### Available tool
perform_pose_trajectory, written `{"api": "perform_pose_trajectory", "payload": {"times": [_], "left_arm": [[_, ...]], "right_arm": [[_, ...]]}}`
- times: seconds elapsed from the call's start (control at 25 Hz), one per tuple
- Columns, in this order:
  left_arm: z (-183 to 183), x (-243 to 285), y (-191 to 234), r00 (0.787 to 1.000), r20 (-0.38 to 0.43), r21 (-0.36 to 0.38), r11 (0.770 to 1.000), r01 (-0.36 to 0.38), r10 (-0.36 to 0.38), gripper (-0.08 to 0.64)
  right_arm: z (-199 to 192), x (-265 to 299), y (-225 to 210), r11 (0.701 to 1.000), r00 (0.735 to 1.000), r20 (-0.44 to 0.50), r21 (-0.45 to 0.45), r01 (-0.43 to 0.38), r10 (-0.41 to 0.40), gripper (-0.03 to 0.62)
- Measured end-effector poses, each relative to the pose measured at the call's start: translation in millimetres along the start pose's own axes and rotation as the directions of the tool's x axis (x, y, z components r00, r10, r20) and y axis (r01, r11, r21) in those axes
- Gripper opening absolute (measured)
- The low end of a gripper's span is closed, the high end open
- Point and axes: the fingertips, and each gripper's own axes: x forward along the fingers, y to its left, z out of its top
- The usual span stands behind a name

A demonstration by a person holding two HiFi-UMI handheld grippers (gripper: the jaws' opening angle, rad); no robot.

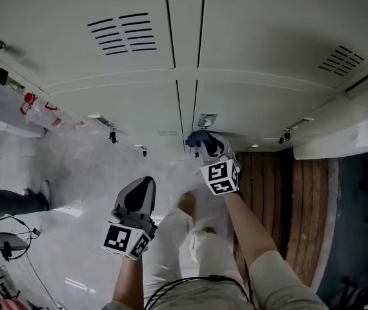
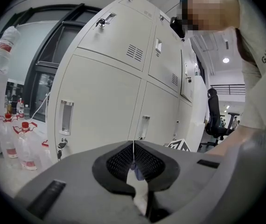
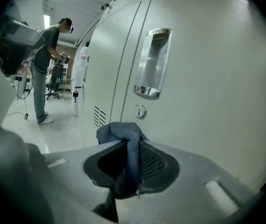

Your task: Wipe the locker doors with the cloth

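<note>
Right gripper fingers clamp cloth lengthwise, bunched end past fingertips toward locker door. Left gripper fingers closed, empty.

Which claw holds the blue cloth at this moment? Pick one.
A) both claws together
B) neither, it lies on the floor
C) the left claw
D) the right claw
D: in the right gripper view the right claw is shut on the blue cloth, close to the locker door, while the left claw is shut with no cloth in it.
</note>
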Motion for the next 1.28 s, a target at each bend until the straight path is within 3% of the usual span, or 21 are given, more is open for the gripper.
{"api": "perform_pose_trajectory", "payload": {"times": [0.32,0.64,0.92,1.28], "left_arm": [[2,8,-25,0.999,-0.014,0.000,0.999,0.048,-0.048,0.005],[2,23,-48,0.995,-0.028,0.011,0.995,0.100,-0.100,0.005],[6,24,-52,0.994,-0.026,0.021,0.994,0.105,-0.105,0.005],[20,16,-52,0.996,-0.014,0.024,0.995,0.092,-0.092,0.005]], "right_arm": [[-25,-37,-64,0.992,0.993,-0.046,0.057,0.116,-0.113,0.074],[-70,-75,-143,0.953,0.960,-0.118,0.137,0.271,-0.255,0.077],[-84,-85,-162,0.941,0.951,-0.139,0.163,0.296,-0.275,0.077],[-79,-121,-183,0.852,0.916,-0.114,0.338,0.400,-0.384,0.067]]}}
